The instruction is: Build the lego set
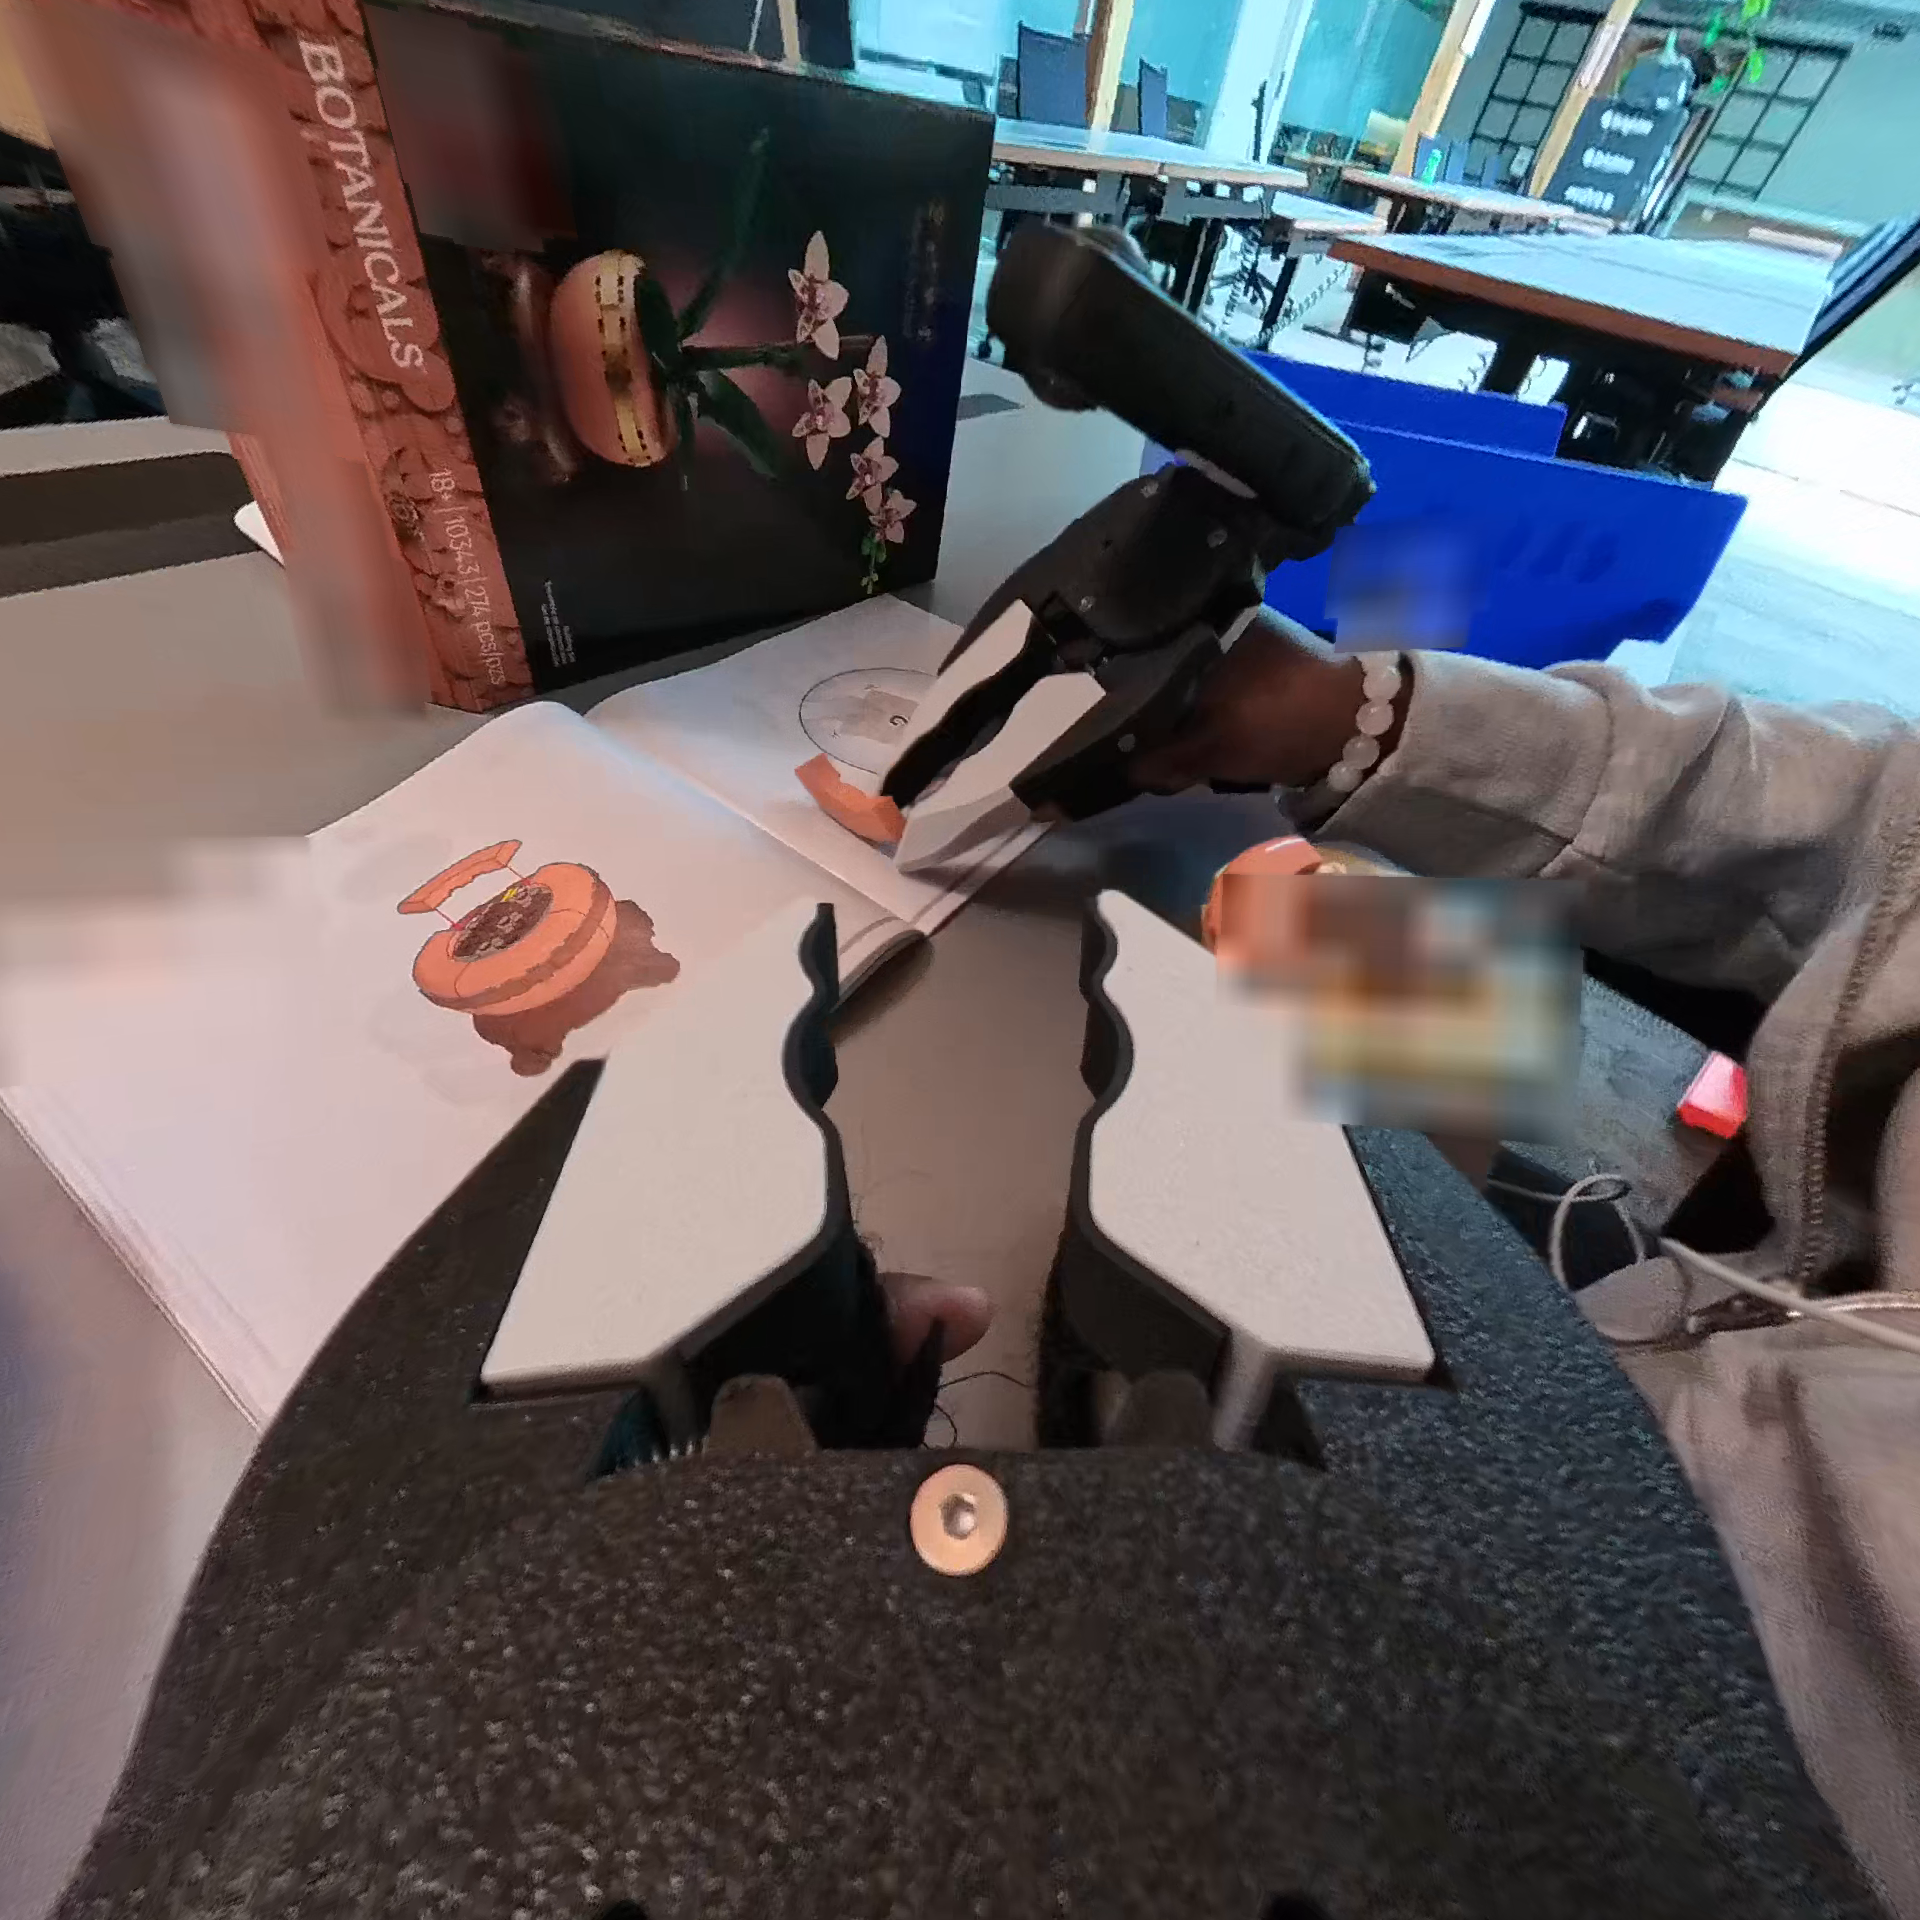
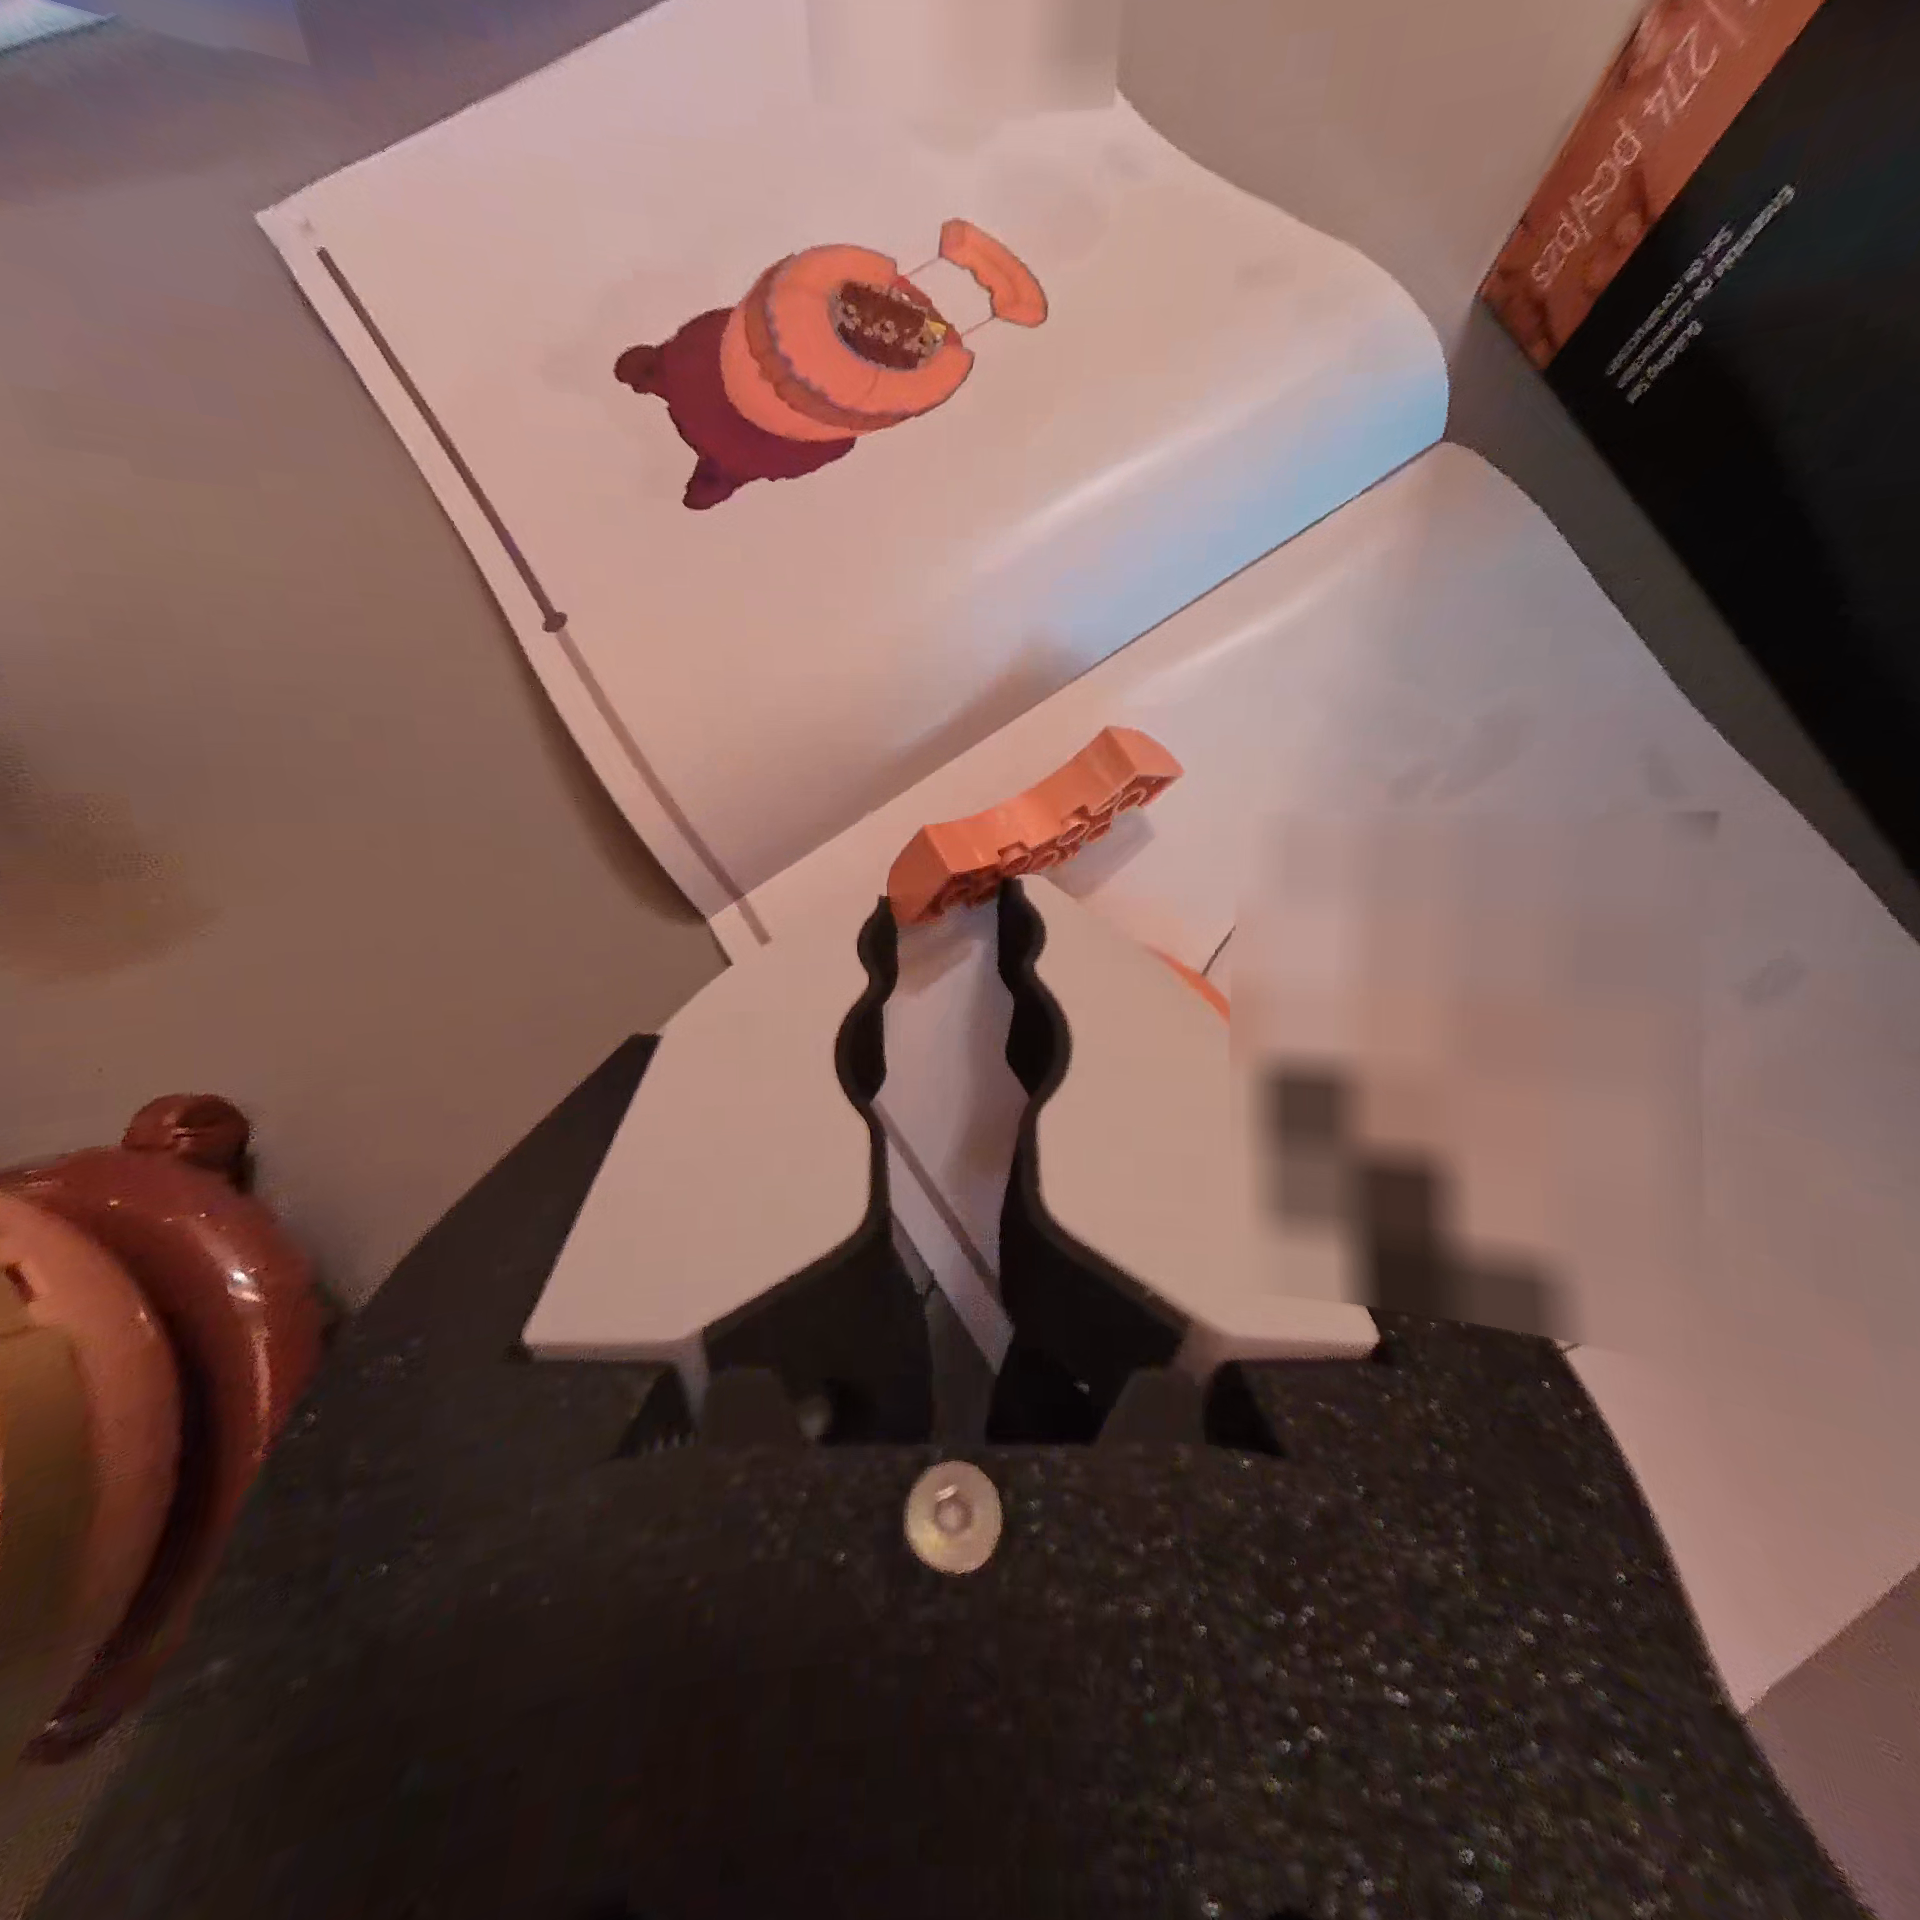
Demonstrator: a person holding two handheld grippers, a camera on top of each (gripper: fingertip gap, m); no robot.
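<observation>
Two grippers: right gripper (image 2: 943,914) jaws pinch a curved orange brick (image 2: 1023,826) over the glossy booklet (image 2: 831,623); left gripper (image 1: 956,997) jaws apart.

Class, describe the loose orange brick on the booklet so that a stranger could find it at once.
Start at the open instruction booklet lying before the dark flower-printed box. On its box-side page, at the right gripper tips, lies a curved orange brick. Unlike the printed orange pot drawings, it is solid, arc-shaped and casts a shadow.
</observation>
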